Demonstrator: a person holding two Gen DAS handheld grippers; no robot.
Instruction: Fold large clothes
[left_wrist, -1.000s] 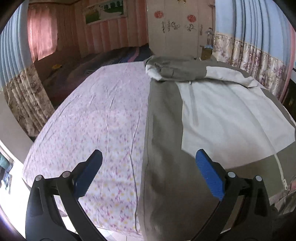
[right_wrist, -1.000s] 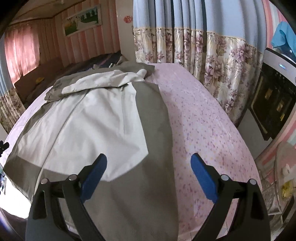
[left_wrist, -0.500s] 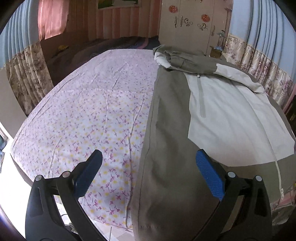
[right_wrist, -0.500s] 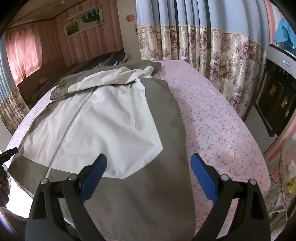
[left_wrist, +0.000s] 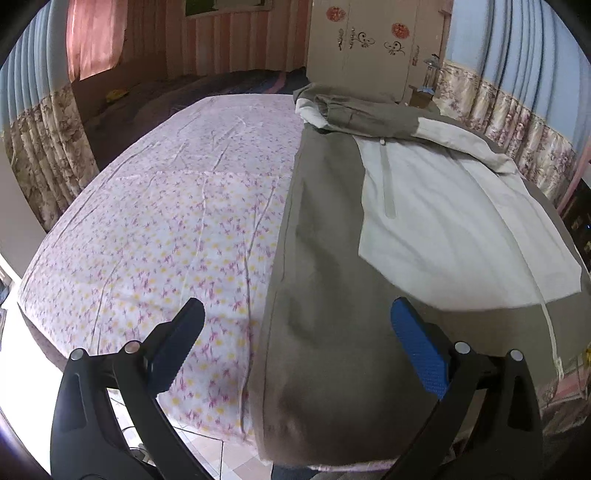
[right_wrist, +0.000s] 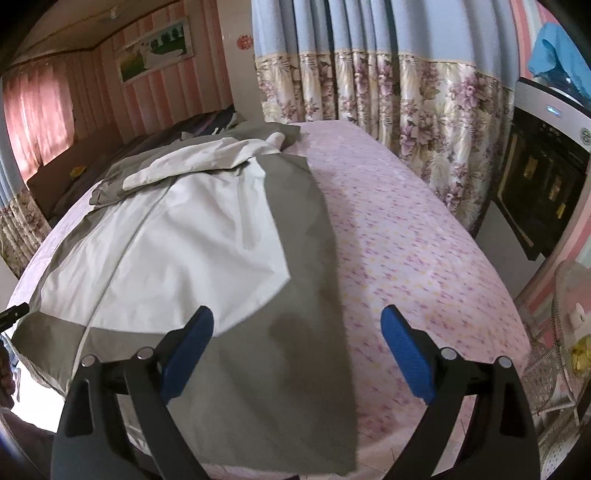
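Your left gripper and right gripper gape wide above the jacket's near hem, holding nothing.

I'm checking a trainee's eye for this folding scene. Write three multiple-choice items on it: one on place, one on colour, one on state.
1. Where does the jacket lie?
A. Spread flat on the bed
B. On the floor
C. Hung on the curtain

2. Which colours make up the jacket?
A. Red and black
B. Olive-grey and off-white
C. All blue

3. How do the two grippers stand?
A. Both shut on cloth
B. Only the left grips the hem
C. Both open and holding nothing

Answers:
1. A: both views show the jacket spread over the flowered sheet, its hem at the near edge of the bed.
2. B: a pale panel sits inside olive-grey borders.
3. C: the left gripper and the right gripper each show their blue fingers wide apart above the cloth.
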